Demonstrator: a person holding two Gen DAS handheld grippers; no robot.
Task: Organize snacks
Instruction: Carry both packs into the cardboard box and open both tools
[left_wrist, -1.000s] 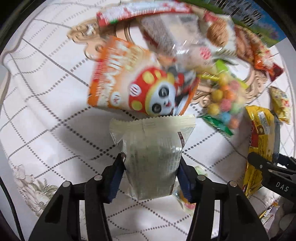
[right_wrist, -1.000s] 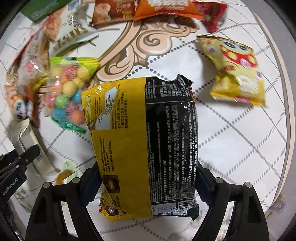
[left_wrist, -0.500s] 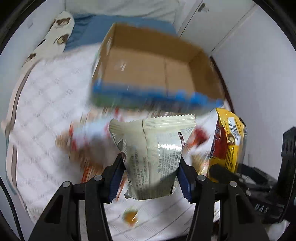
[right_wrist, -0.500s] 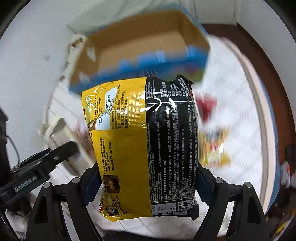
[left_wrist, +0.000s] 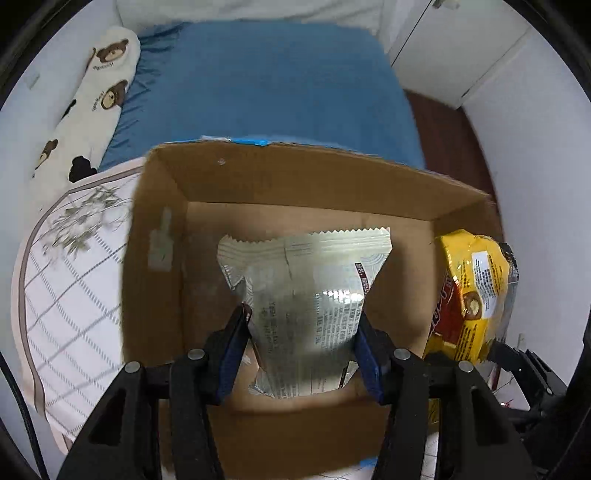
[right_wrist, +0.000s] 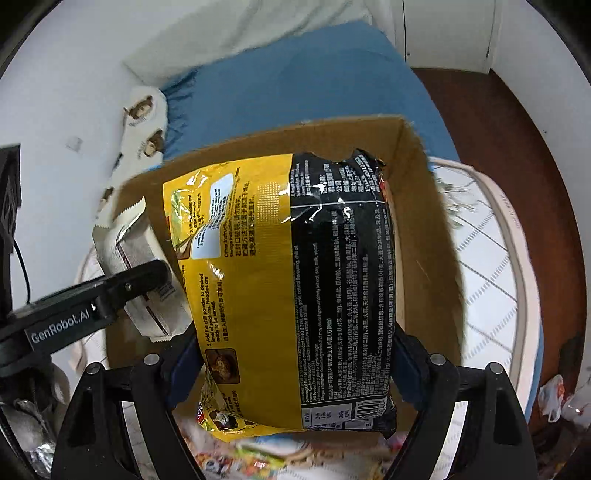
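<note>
Through the left wrist camera, the left gripper (left_wrist: 303, 332) is seen with its jaws closed on a silver packet (left_wrist: 306, 291), which is held upright with its long axis running straight ahead along the fingers. The packet is crinkled foil with a zigzag top edge and small dark print. It hangs over the open cardboard box (left_wrist: 295, 177), whose brown floor lies bare beneath and ahead of it. To the right of the box wall, a yellow noodle packet (left_wrist: 476, 291) is visible. Through the right wrist camera, the right gripper (right_wrist: 295, 350) is seen with its jaws closed on the noodle packet, a glossy yellow-and-black bag covered in printed text, its long axis also pointing forward. It is held over the near edge of the box, with the box interior directly ahead. The left gripper appears the deeper inside the box, so its packet is judged likelier to be released first. A blue bed (left_wrist: 273, 88) lies beyond the box.
</note>
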